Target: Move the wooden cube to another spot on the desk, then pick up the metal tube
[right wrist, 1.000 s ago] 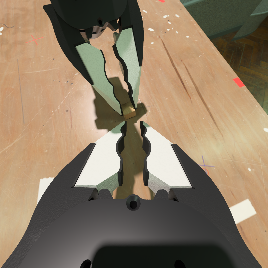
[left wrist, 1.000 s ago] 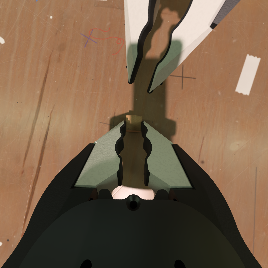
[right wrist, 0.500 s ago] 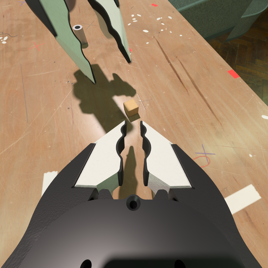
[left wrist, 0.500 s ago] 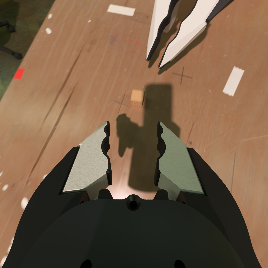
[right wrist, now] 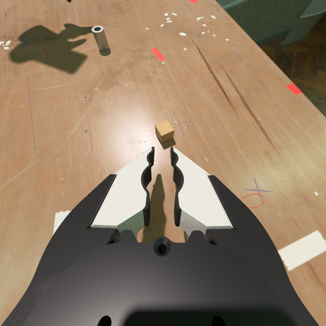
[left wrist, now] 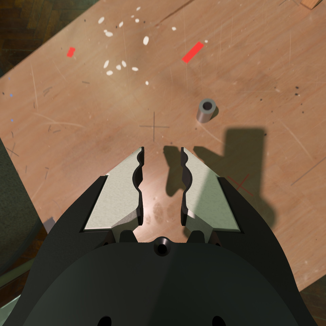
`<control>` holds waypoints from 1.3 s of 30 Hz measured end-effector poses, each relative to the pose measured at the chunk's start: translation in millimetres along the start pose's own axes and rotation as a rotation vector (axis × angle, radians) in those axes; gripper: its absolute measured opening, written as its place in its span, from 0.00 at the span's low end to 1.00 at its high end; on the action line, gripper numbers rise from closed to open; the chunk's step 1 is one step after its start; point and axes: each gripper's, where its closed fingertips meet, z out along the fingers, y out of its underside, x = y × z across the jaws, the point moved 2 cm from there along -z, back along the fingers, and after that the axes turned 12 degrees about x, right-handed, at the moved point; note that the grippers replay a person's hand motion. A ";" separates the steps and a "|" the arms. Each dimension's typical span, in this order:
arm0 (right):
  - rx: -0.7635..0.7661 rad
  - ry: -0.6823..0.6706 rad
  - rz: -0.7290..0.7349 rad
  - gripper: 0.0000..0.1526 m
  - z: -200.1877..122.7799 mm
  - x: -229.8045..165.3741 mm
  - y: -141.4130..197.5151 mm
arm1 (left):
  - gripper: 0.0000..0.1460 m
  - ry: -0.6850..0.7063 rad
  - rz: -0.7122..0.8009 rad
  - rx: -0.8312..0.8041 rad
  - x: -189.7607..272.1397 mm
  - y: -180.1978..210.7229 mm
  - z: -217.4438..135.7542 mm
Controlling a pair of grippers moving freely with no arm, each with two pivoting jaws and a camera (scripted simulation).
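The wooden cube rests on the wooden desk, just beyond my right gripper's fingertips and touching nothing. Its corner also shows in the left wrist view at the top right edge. The metal tube stands upright, open end up, ahead and to the right of my left gripper, which hovers above the desk, open and empty. In the right wrist view the tube stands at the far left. My right gripper has white fingers, a narrow gap between them, and holds nothing.
Red tape strips and white paint flecks mark the desk. White tape lies near right. The desk edge runs at the left, with a green chair beyond the far right edge.
My left gripper opened and let go of the cube, lifted off, and swung away to face the tube. The cube stays on the desk. My right gripper barely moved.
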 end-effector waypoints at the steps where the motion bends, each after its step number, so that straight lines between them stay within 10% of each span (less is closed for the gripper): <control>1: -0.004 0.000 0.001 0.12 0.9 -0.2 0.7 | 0.28 0.001 -0.011 -0.002 -0.2 6.8 -1.8; 15: -0.031 0.005 0.017 0.12 9.4 -2.1 6.0 | 0.27 0.202 0.014 0.155 50.1 -7.6 29.8; 39: -0.016 0.016 0.026 0.11 3.8 0.4 5.8 | 0.15 0.348 0.340 -0.054 54.7 -15.0 67.8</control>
